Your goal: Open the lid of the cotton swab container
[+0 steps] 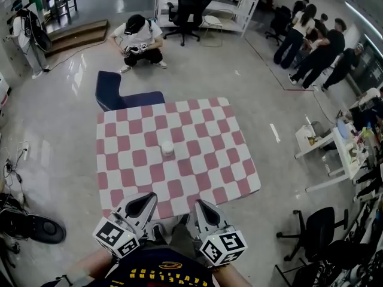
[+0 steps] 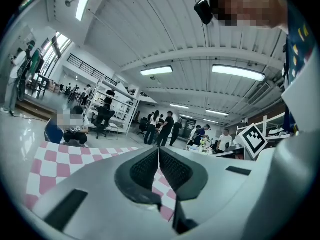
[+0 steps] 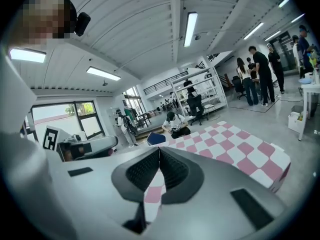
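A small white round cotton swab container [image 1: 167, 148] stands near the middle of the pink-and-white checked table [image 1: 197, 172]. Its lid looks closed. My left gripper [image 1: 148, 197] and right gripper [image 1: 198, 203] hover side by side over the table's near edge, well short of the container. Both are shut with nothing between the jaws. In the left gripper view the left gripper [image 2: 158, 149] points level over the cloth, its pads together. In the right gripper view the right gripper [image 3: 159, 151] is also shut, tilted a little downward. The container shows in neither gripper view.
A dark blue chair [image 1: 119, 94] stands at the table's far left corner. A person [image 1: 140, 40] crouches on the floor beyond it. Several people [image 1: 314, 46] stand at the far right. White desks [image 1: 332, 154] and a black office chair [image 1: 314, 232] stand to the right.
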The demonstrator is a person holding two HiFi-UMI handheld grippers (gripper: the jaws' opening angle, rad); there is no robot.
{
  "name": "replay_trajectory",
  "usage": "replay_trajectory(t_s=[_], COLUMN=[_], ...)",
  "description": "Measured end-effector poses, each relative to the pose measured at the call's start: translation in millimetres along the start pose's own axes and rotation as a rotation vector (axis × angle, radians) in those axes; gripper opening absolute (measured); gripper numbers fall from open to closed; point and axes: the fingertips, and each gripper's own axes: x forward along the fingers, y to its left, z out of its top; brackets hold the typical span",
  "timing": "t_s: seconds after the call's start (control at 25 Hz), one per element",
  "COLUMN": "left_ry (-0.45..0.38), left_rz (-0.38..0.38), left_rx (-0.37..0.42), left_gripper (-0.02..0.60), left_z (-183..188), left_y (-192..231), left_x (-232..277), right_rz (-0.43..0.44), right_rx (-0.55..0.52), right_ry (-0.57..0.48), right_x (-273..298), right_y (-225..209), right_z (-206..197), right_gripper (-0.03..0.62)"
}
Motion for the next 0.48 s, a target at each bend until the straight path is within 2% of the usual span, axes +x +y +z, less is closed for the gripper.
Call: replay_trajectory(t_s=[0.32,0.48], left_ry=[0.014,0.023], left_rz=[0.043,0.097], left_rx=[0.010,0.032], left_gripper=[0.005,0.005], left_z=[-8.2,-17.8], left_y=[26.8,56.5], left_x=[28.5,52.2], right_rz=[0.039,0.064], right_rx=[-0.010,-0.025], right_ry=[0.021,0.035], right_x=[35.0,59.6], right_y=[-20.9,-35.3], right_z=[9.5,20.7], right_gripper=[0.011,0.011])
